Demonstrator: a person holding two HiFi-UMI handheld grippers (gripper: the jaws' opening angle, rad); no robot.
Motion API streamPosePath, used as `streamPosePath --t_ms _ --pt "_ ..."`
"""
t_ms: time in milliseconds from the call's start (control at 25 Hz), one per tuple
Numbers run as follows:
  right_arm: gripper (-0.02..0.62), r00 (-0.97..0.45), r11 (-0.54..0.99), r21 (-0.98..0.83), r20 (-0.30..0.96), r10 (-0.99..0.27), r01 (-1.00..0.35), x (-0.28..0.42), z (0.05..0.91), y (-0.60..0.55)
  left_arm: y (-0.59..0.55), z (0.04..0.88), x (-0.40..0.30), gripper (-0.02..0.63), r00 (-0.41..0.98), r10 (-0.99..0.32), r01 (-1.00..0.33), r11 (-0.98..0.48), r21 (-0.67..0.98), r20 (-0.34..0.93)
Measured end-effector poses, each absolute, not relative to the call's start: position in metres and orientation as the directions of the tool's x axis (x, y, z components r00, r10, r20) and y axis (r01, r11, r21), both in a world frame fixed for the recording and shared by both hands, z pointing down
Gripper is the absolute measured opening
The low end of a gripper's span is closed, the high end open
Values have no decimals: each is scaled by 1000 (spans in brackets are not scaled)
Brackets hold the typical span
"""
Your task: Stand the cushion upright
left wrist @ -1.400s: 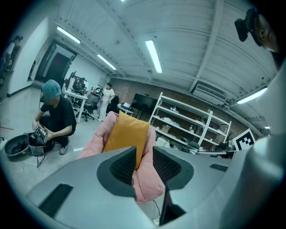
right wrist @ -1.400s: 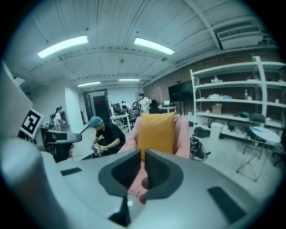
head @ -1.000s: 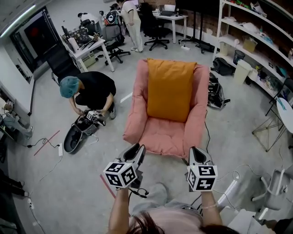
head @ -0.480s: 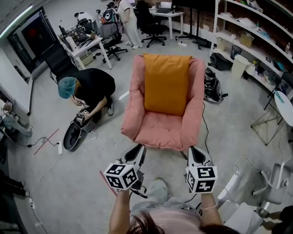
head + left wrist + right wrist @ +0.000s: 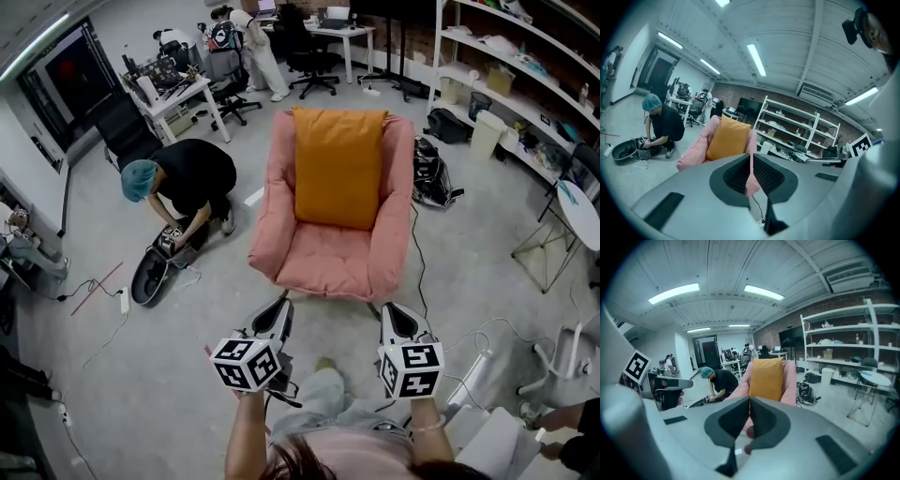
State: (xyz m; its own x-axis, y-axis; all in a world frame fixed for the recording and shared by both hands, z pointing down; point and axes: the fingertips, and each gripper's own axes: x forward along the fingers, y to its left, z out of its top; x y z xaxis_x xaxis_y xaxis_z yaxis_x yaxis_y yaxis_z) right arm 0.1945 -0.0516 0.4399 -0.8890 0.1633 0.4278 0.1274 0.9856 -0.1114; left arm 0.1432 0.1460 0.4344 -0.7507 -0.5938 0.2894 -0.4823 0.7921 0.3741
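An orange cushion [image 5: 338, 167] stands upright against the back of the pink armchair [image 5: 328, 267]; it also shows in the left gripper view [image 5: 727, 138] and the right gripper view [image 5: 765, 373]. Both grippers hang in front of the chair, apart from it, over the floor. My left gripper [image 5: 279, 305] has just been closing; its jaws [image 5: 751, 157] stand almost together with nothing between them. On the other side, my right gripper [image 5: 392, 311] is shut and empty [image 5: 749, 400].
A person in a teal cap [image 5: 183, 183] crouches left of the chair over a black device [image 5: 155, 272], with cables on the floor. A black bag [image 5: 431, 183] lies right of the chair. Shelves [image 5: 525, 84] and a folding chair [image 5: 553, 253] stand at the right, desks at the back.
Both grippers have drawn back from the armchair toward me, so the chair sits farther off. The cushion stays upright against the backrest.
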Motion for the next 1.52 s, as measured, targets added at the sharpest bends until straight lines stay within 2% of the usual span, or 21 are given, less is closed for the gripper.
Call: streamPosePath --t_ms 240,680,1520 --pt "18 -890 984 -104 421 177 146 216 436 -48 151 432 171 -2 -766 -576 -468 804 367 287" --pt "17 -893 978 -98 399 209 185 241 424 -41 151 421 209 -3 -767 -573 -473 809 351 288" --pt "15 -884 980 -86 424 200 180 205 431 -1 188 421 177 -3 -747 -601 -503 791 349 285"
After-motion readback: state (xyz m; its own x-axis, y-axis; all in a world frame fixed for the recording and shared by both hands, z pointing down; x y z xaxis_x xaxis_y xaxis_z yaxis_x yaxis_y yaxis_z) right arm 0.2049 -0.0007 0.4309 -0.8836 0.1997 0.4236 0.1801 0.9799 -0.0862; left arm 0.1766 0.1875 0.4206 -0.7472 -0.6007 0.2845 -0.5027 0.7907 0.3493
